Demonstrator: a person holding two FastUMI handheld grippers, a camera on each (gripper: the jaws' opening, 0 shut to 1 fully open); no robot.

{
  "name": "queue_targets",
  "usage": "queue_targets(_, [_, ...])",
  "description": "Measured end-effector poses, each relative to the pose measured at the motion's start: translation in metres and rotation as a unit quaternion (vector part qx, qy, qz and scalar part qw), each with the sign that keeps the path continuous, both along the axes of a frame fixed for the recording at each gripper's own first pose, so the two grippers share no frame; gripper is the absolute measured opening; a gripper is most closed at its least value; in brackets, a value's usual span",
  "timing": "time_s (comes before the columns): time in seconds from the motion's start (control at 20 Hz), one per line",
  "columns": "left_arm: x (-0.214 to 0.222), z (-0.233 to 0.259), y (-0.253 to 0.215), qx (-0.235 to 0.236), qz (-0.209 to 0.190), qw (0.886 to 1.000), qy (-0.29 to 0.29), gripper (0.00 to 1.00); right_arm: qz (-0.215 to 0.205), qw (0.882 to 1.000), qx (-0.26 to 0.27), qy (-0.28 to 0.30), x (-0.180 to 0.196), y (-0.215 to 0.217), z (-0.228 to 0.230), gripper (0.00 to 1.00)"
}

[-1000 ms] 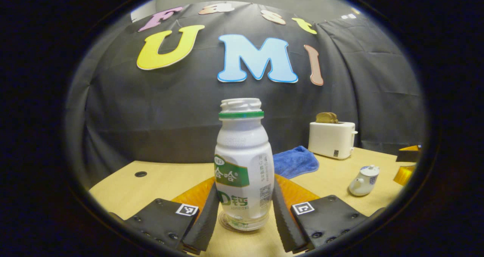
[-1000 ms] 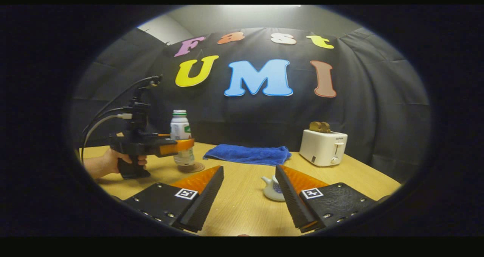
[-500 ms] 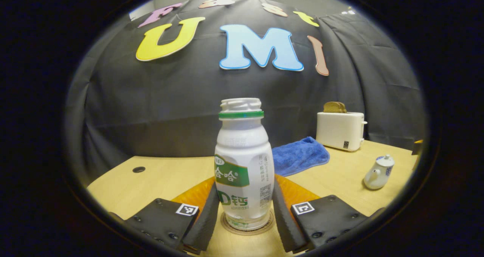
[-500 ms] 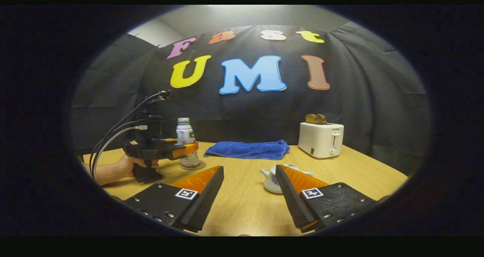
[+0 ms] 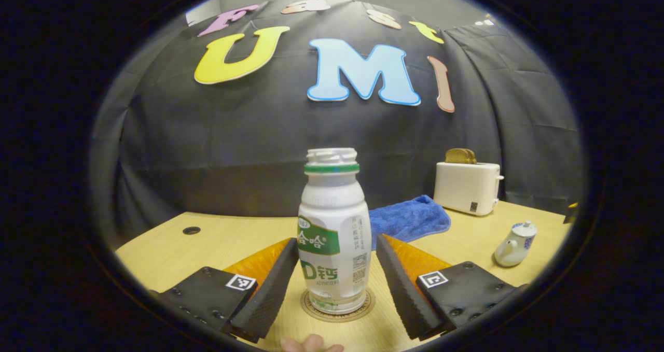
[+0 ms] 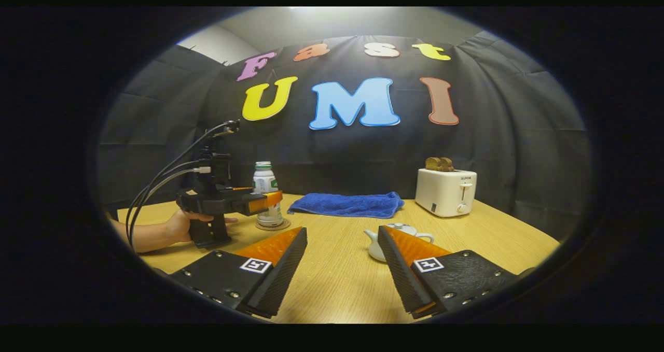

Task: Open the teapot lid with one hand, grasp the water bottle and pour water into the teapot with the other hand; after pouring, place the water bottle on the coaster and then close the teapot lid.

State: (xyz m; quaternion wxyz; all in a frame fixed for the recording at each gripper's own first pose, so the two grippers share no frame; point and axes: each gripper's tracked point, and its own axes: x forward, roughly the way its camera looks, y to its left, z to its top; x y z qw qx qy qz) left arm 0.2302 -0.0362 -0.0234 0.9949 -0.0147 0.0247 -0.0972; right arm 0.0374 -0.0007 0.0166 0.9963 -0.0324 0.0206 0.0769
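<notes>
Black cloth hangs behind a light wooden table (image 5: 233, 238) on which all things stand. In the left gripper view, the water bottle (image 5: 334, 238) stands upright on a round coaster (image 5: 337, 308), with no cap on its neck. The left gripper (image 5: 336, 284) has its fingers spread on both sides of the bottle; a small gap shows on each side, so the fingers do not press on it. A fingertip of the person shows at the bottom edge. To the right of the bottle lies a blue towel (image 5: 410, 220), behind it stands a white toaster (image 5: 467, 186) with bread in its slot. Near the right edge stands the small white teapot (image 5: 512, 244), and its lid sits on top.

In the right gripper view, the right gripper (image 6: 342, 269) is open wide and holds nothing. The teapot (image 6: 374, 243) is just behind its right finger and partly hidden by it. Farther to the left, a hand (image 6: 181, 226) holds the left gripper (image 6: 267, 200) around the bottle (image 6: 265, 186) on the coaster (image 6: 272, 226). The towel (image 6: 347, 205) and the toaster (image 6: 445, 191) stand at the back of the table (image 6: 337, 284).
</notes>
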Motion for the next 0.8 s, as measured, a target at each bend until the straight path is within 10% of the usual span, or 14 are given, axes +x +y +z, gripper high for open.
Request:
queue_targets(0.5, [-0.129,0.02,0.022,-0.049,0.057,0.997,-0.008,1.0,-0.028,1.0,-0.003,-0.007,-0.024,0.009,0.003,0.84])
queue_targets(0.8, [-0.22,-0.004,-0.021,-0.001,0.071,0.997,-0.016,0.96,-0.078,0.997,-0.005,-0.002,-0.028,0.027,-0.023,0.89])
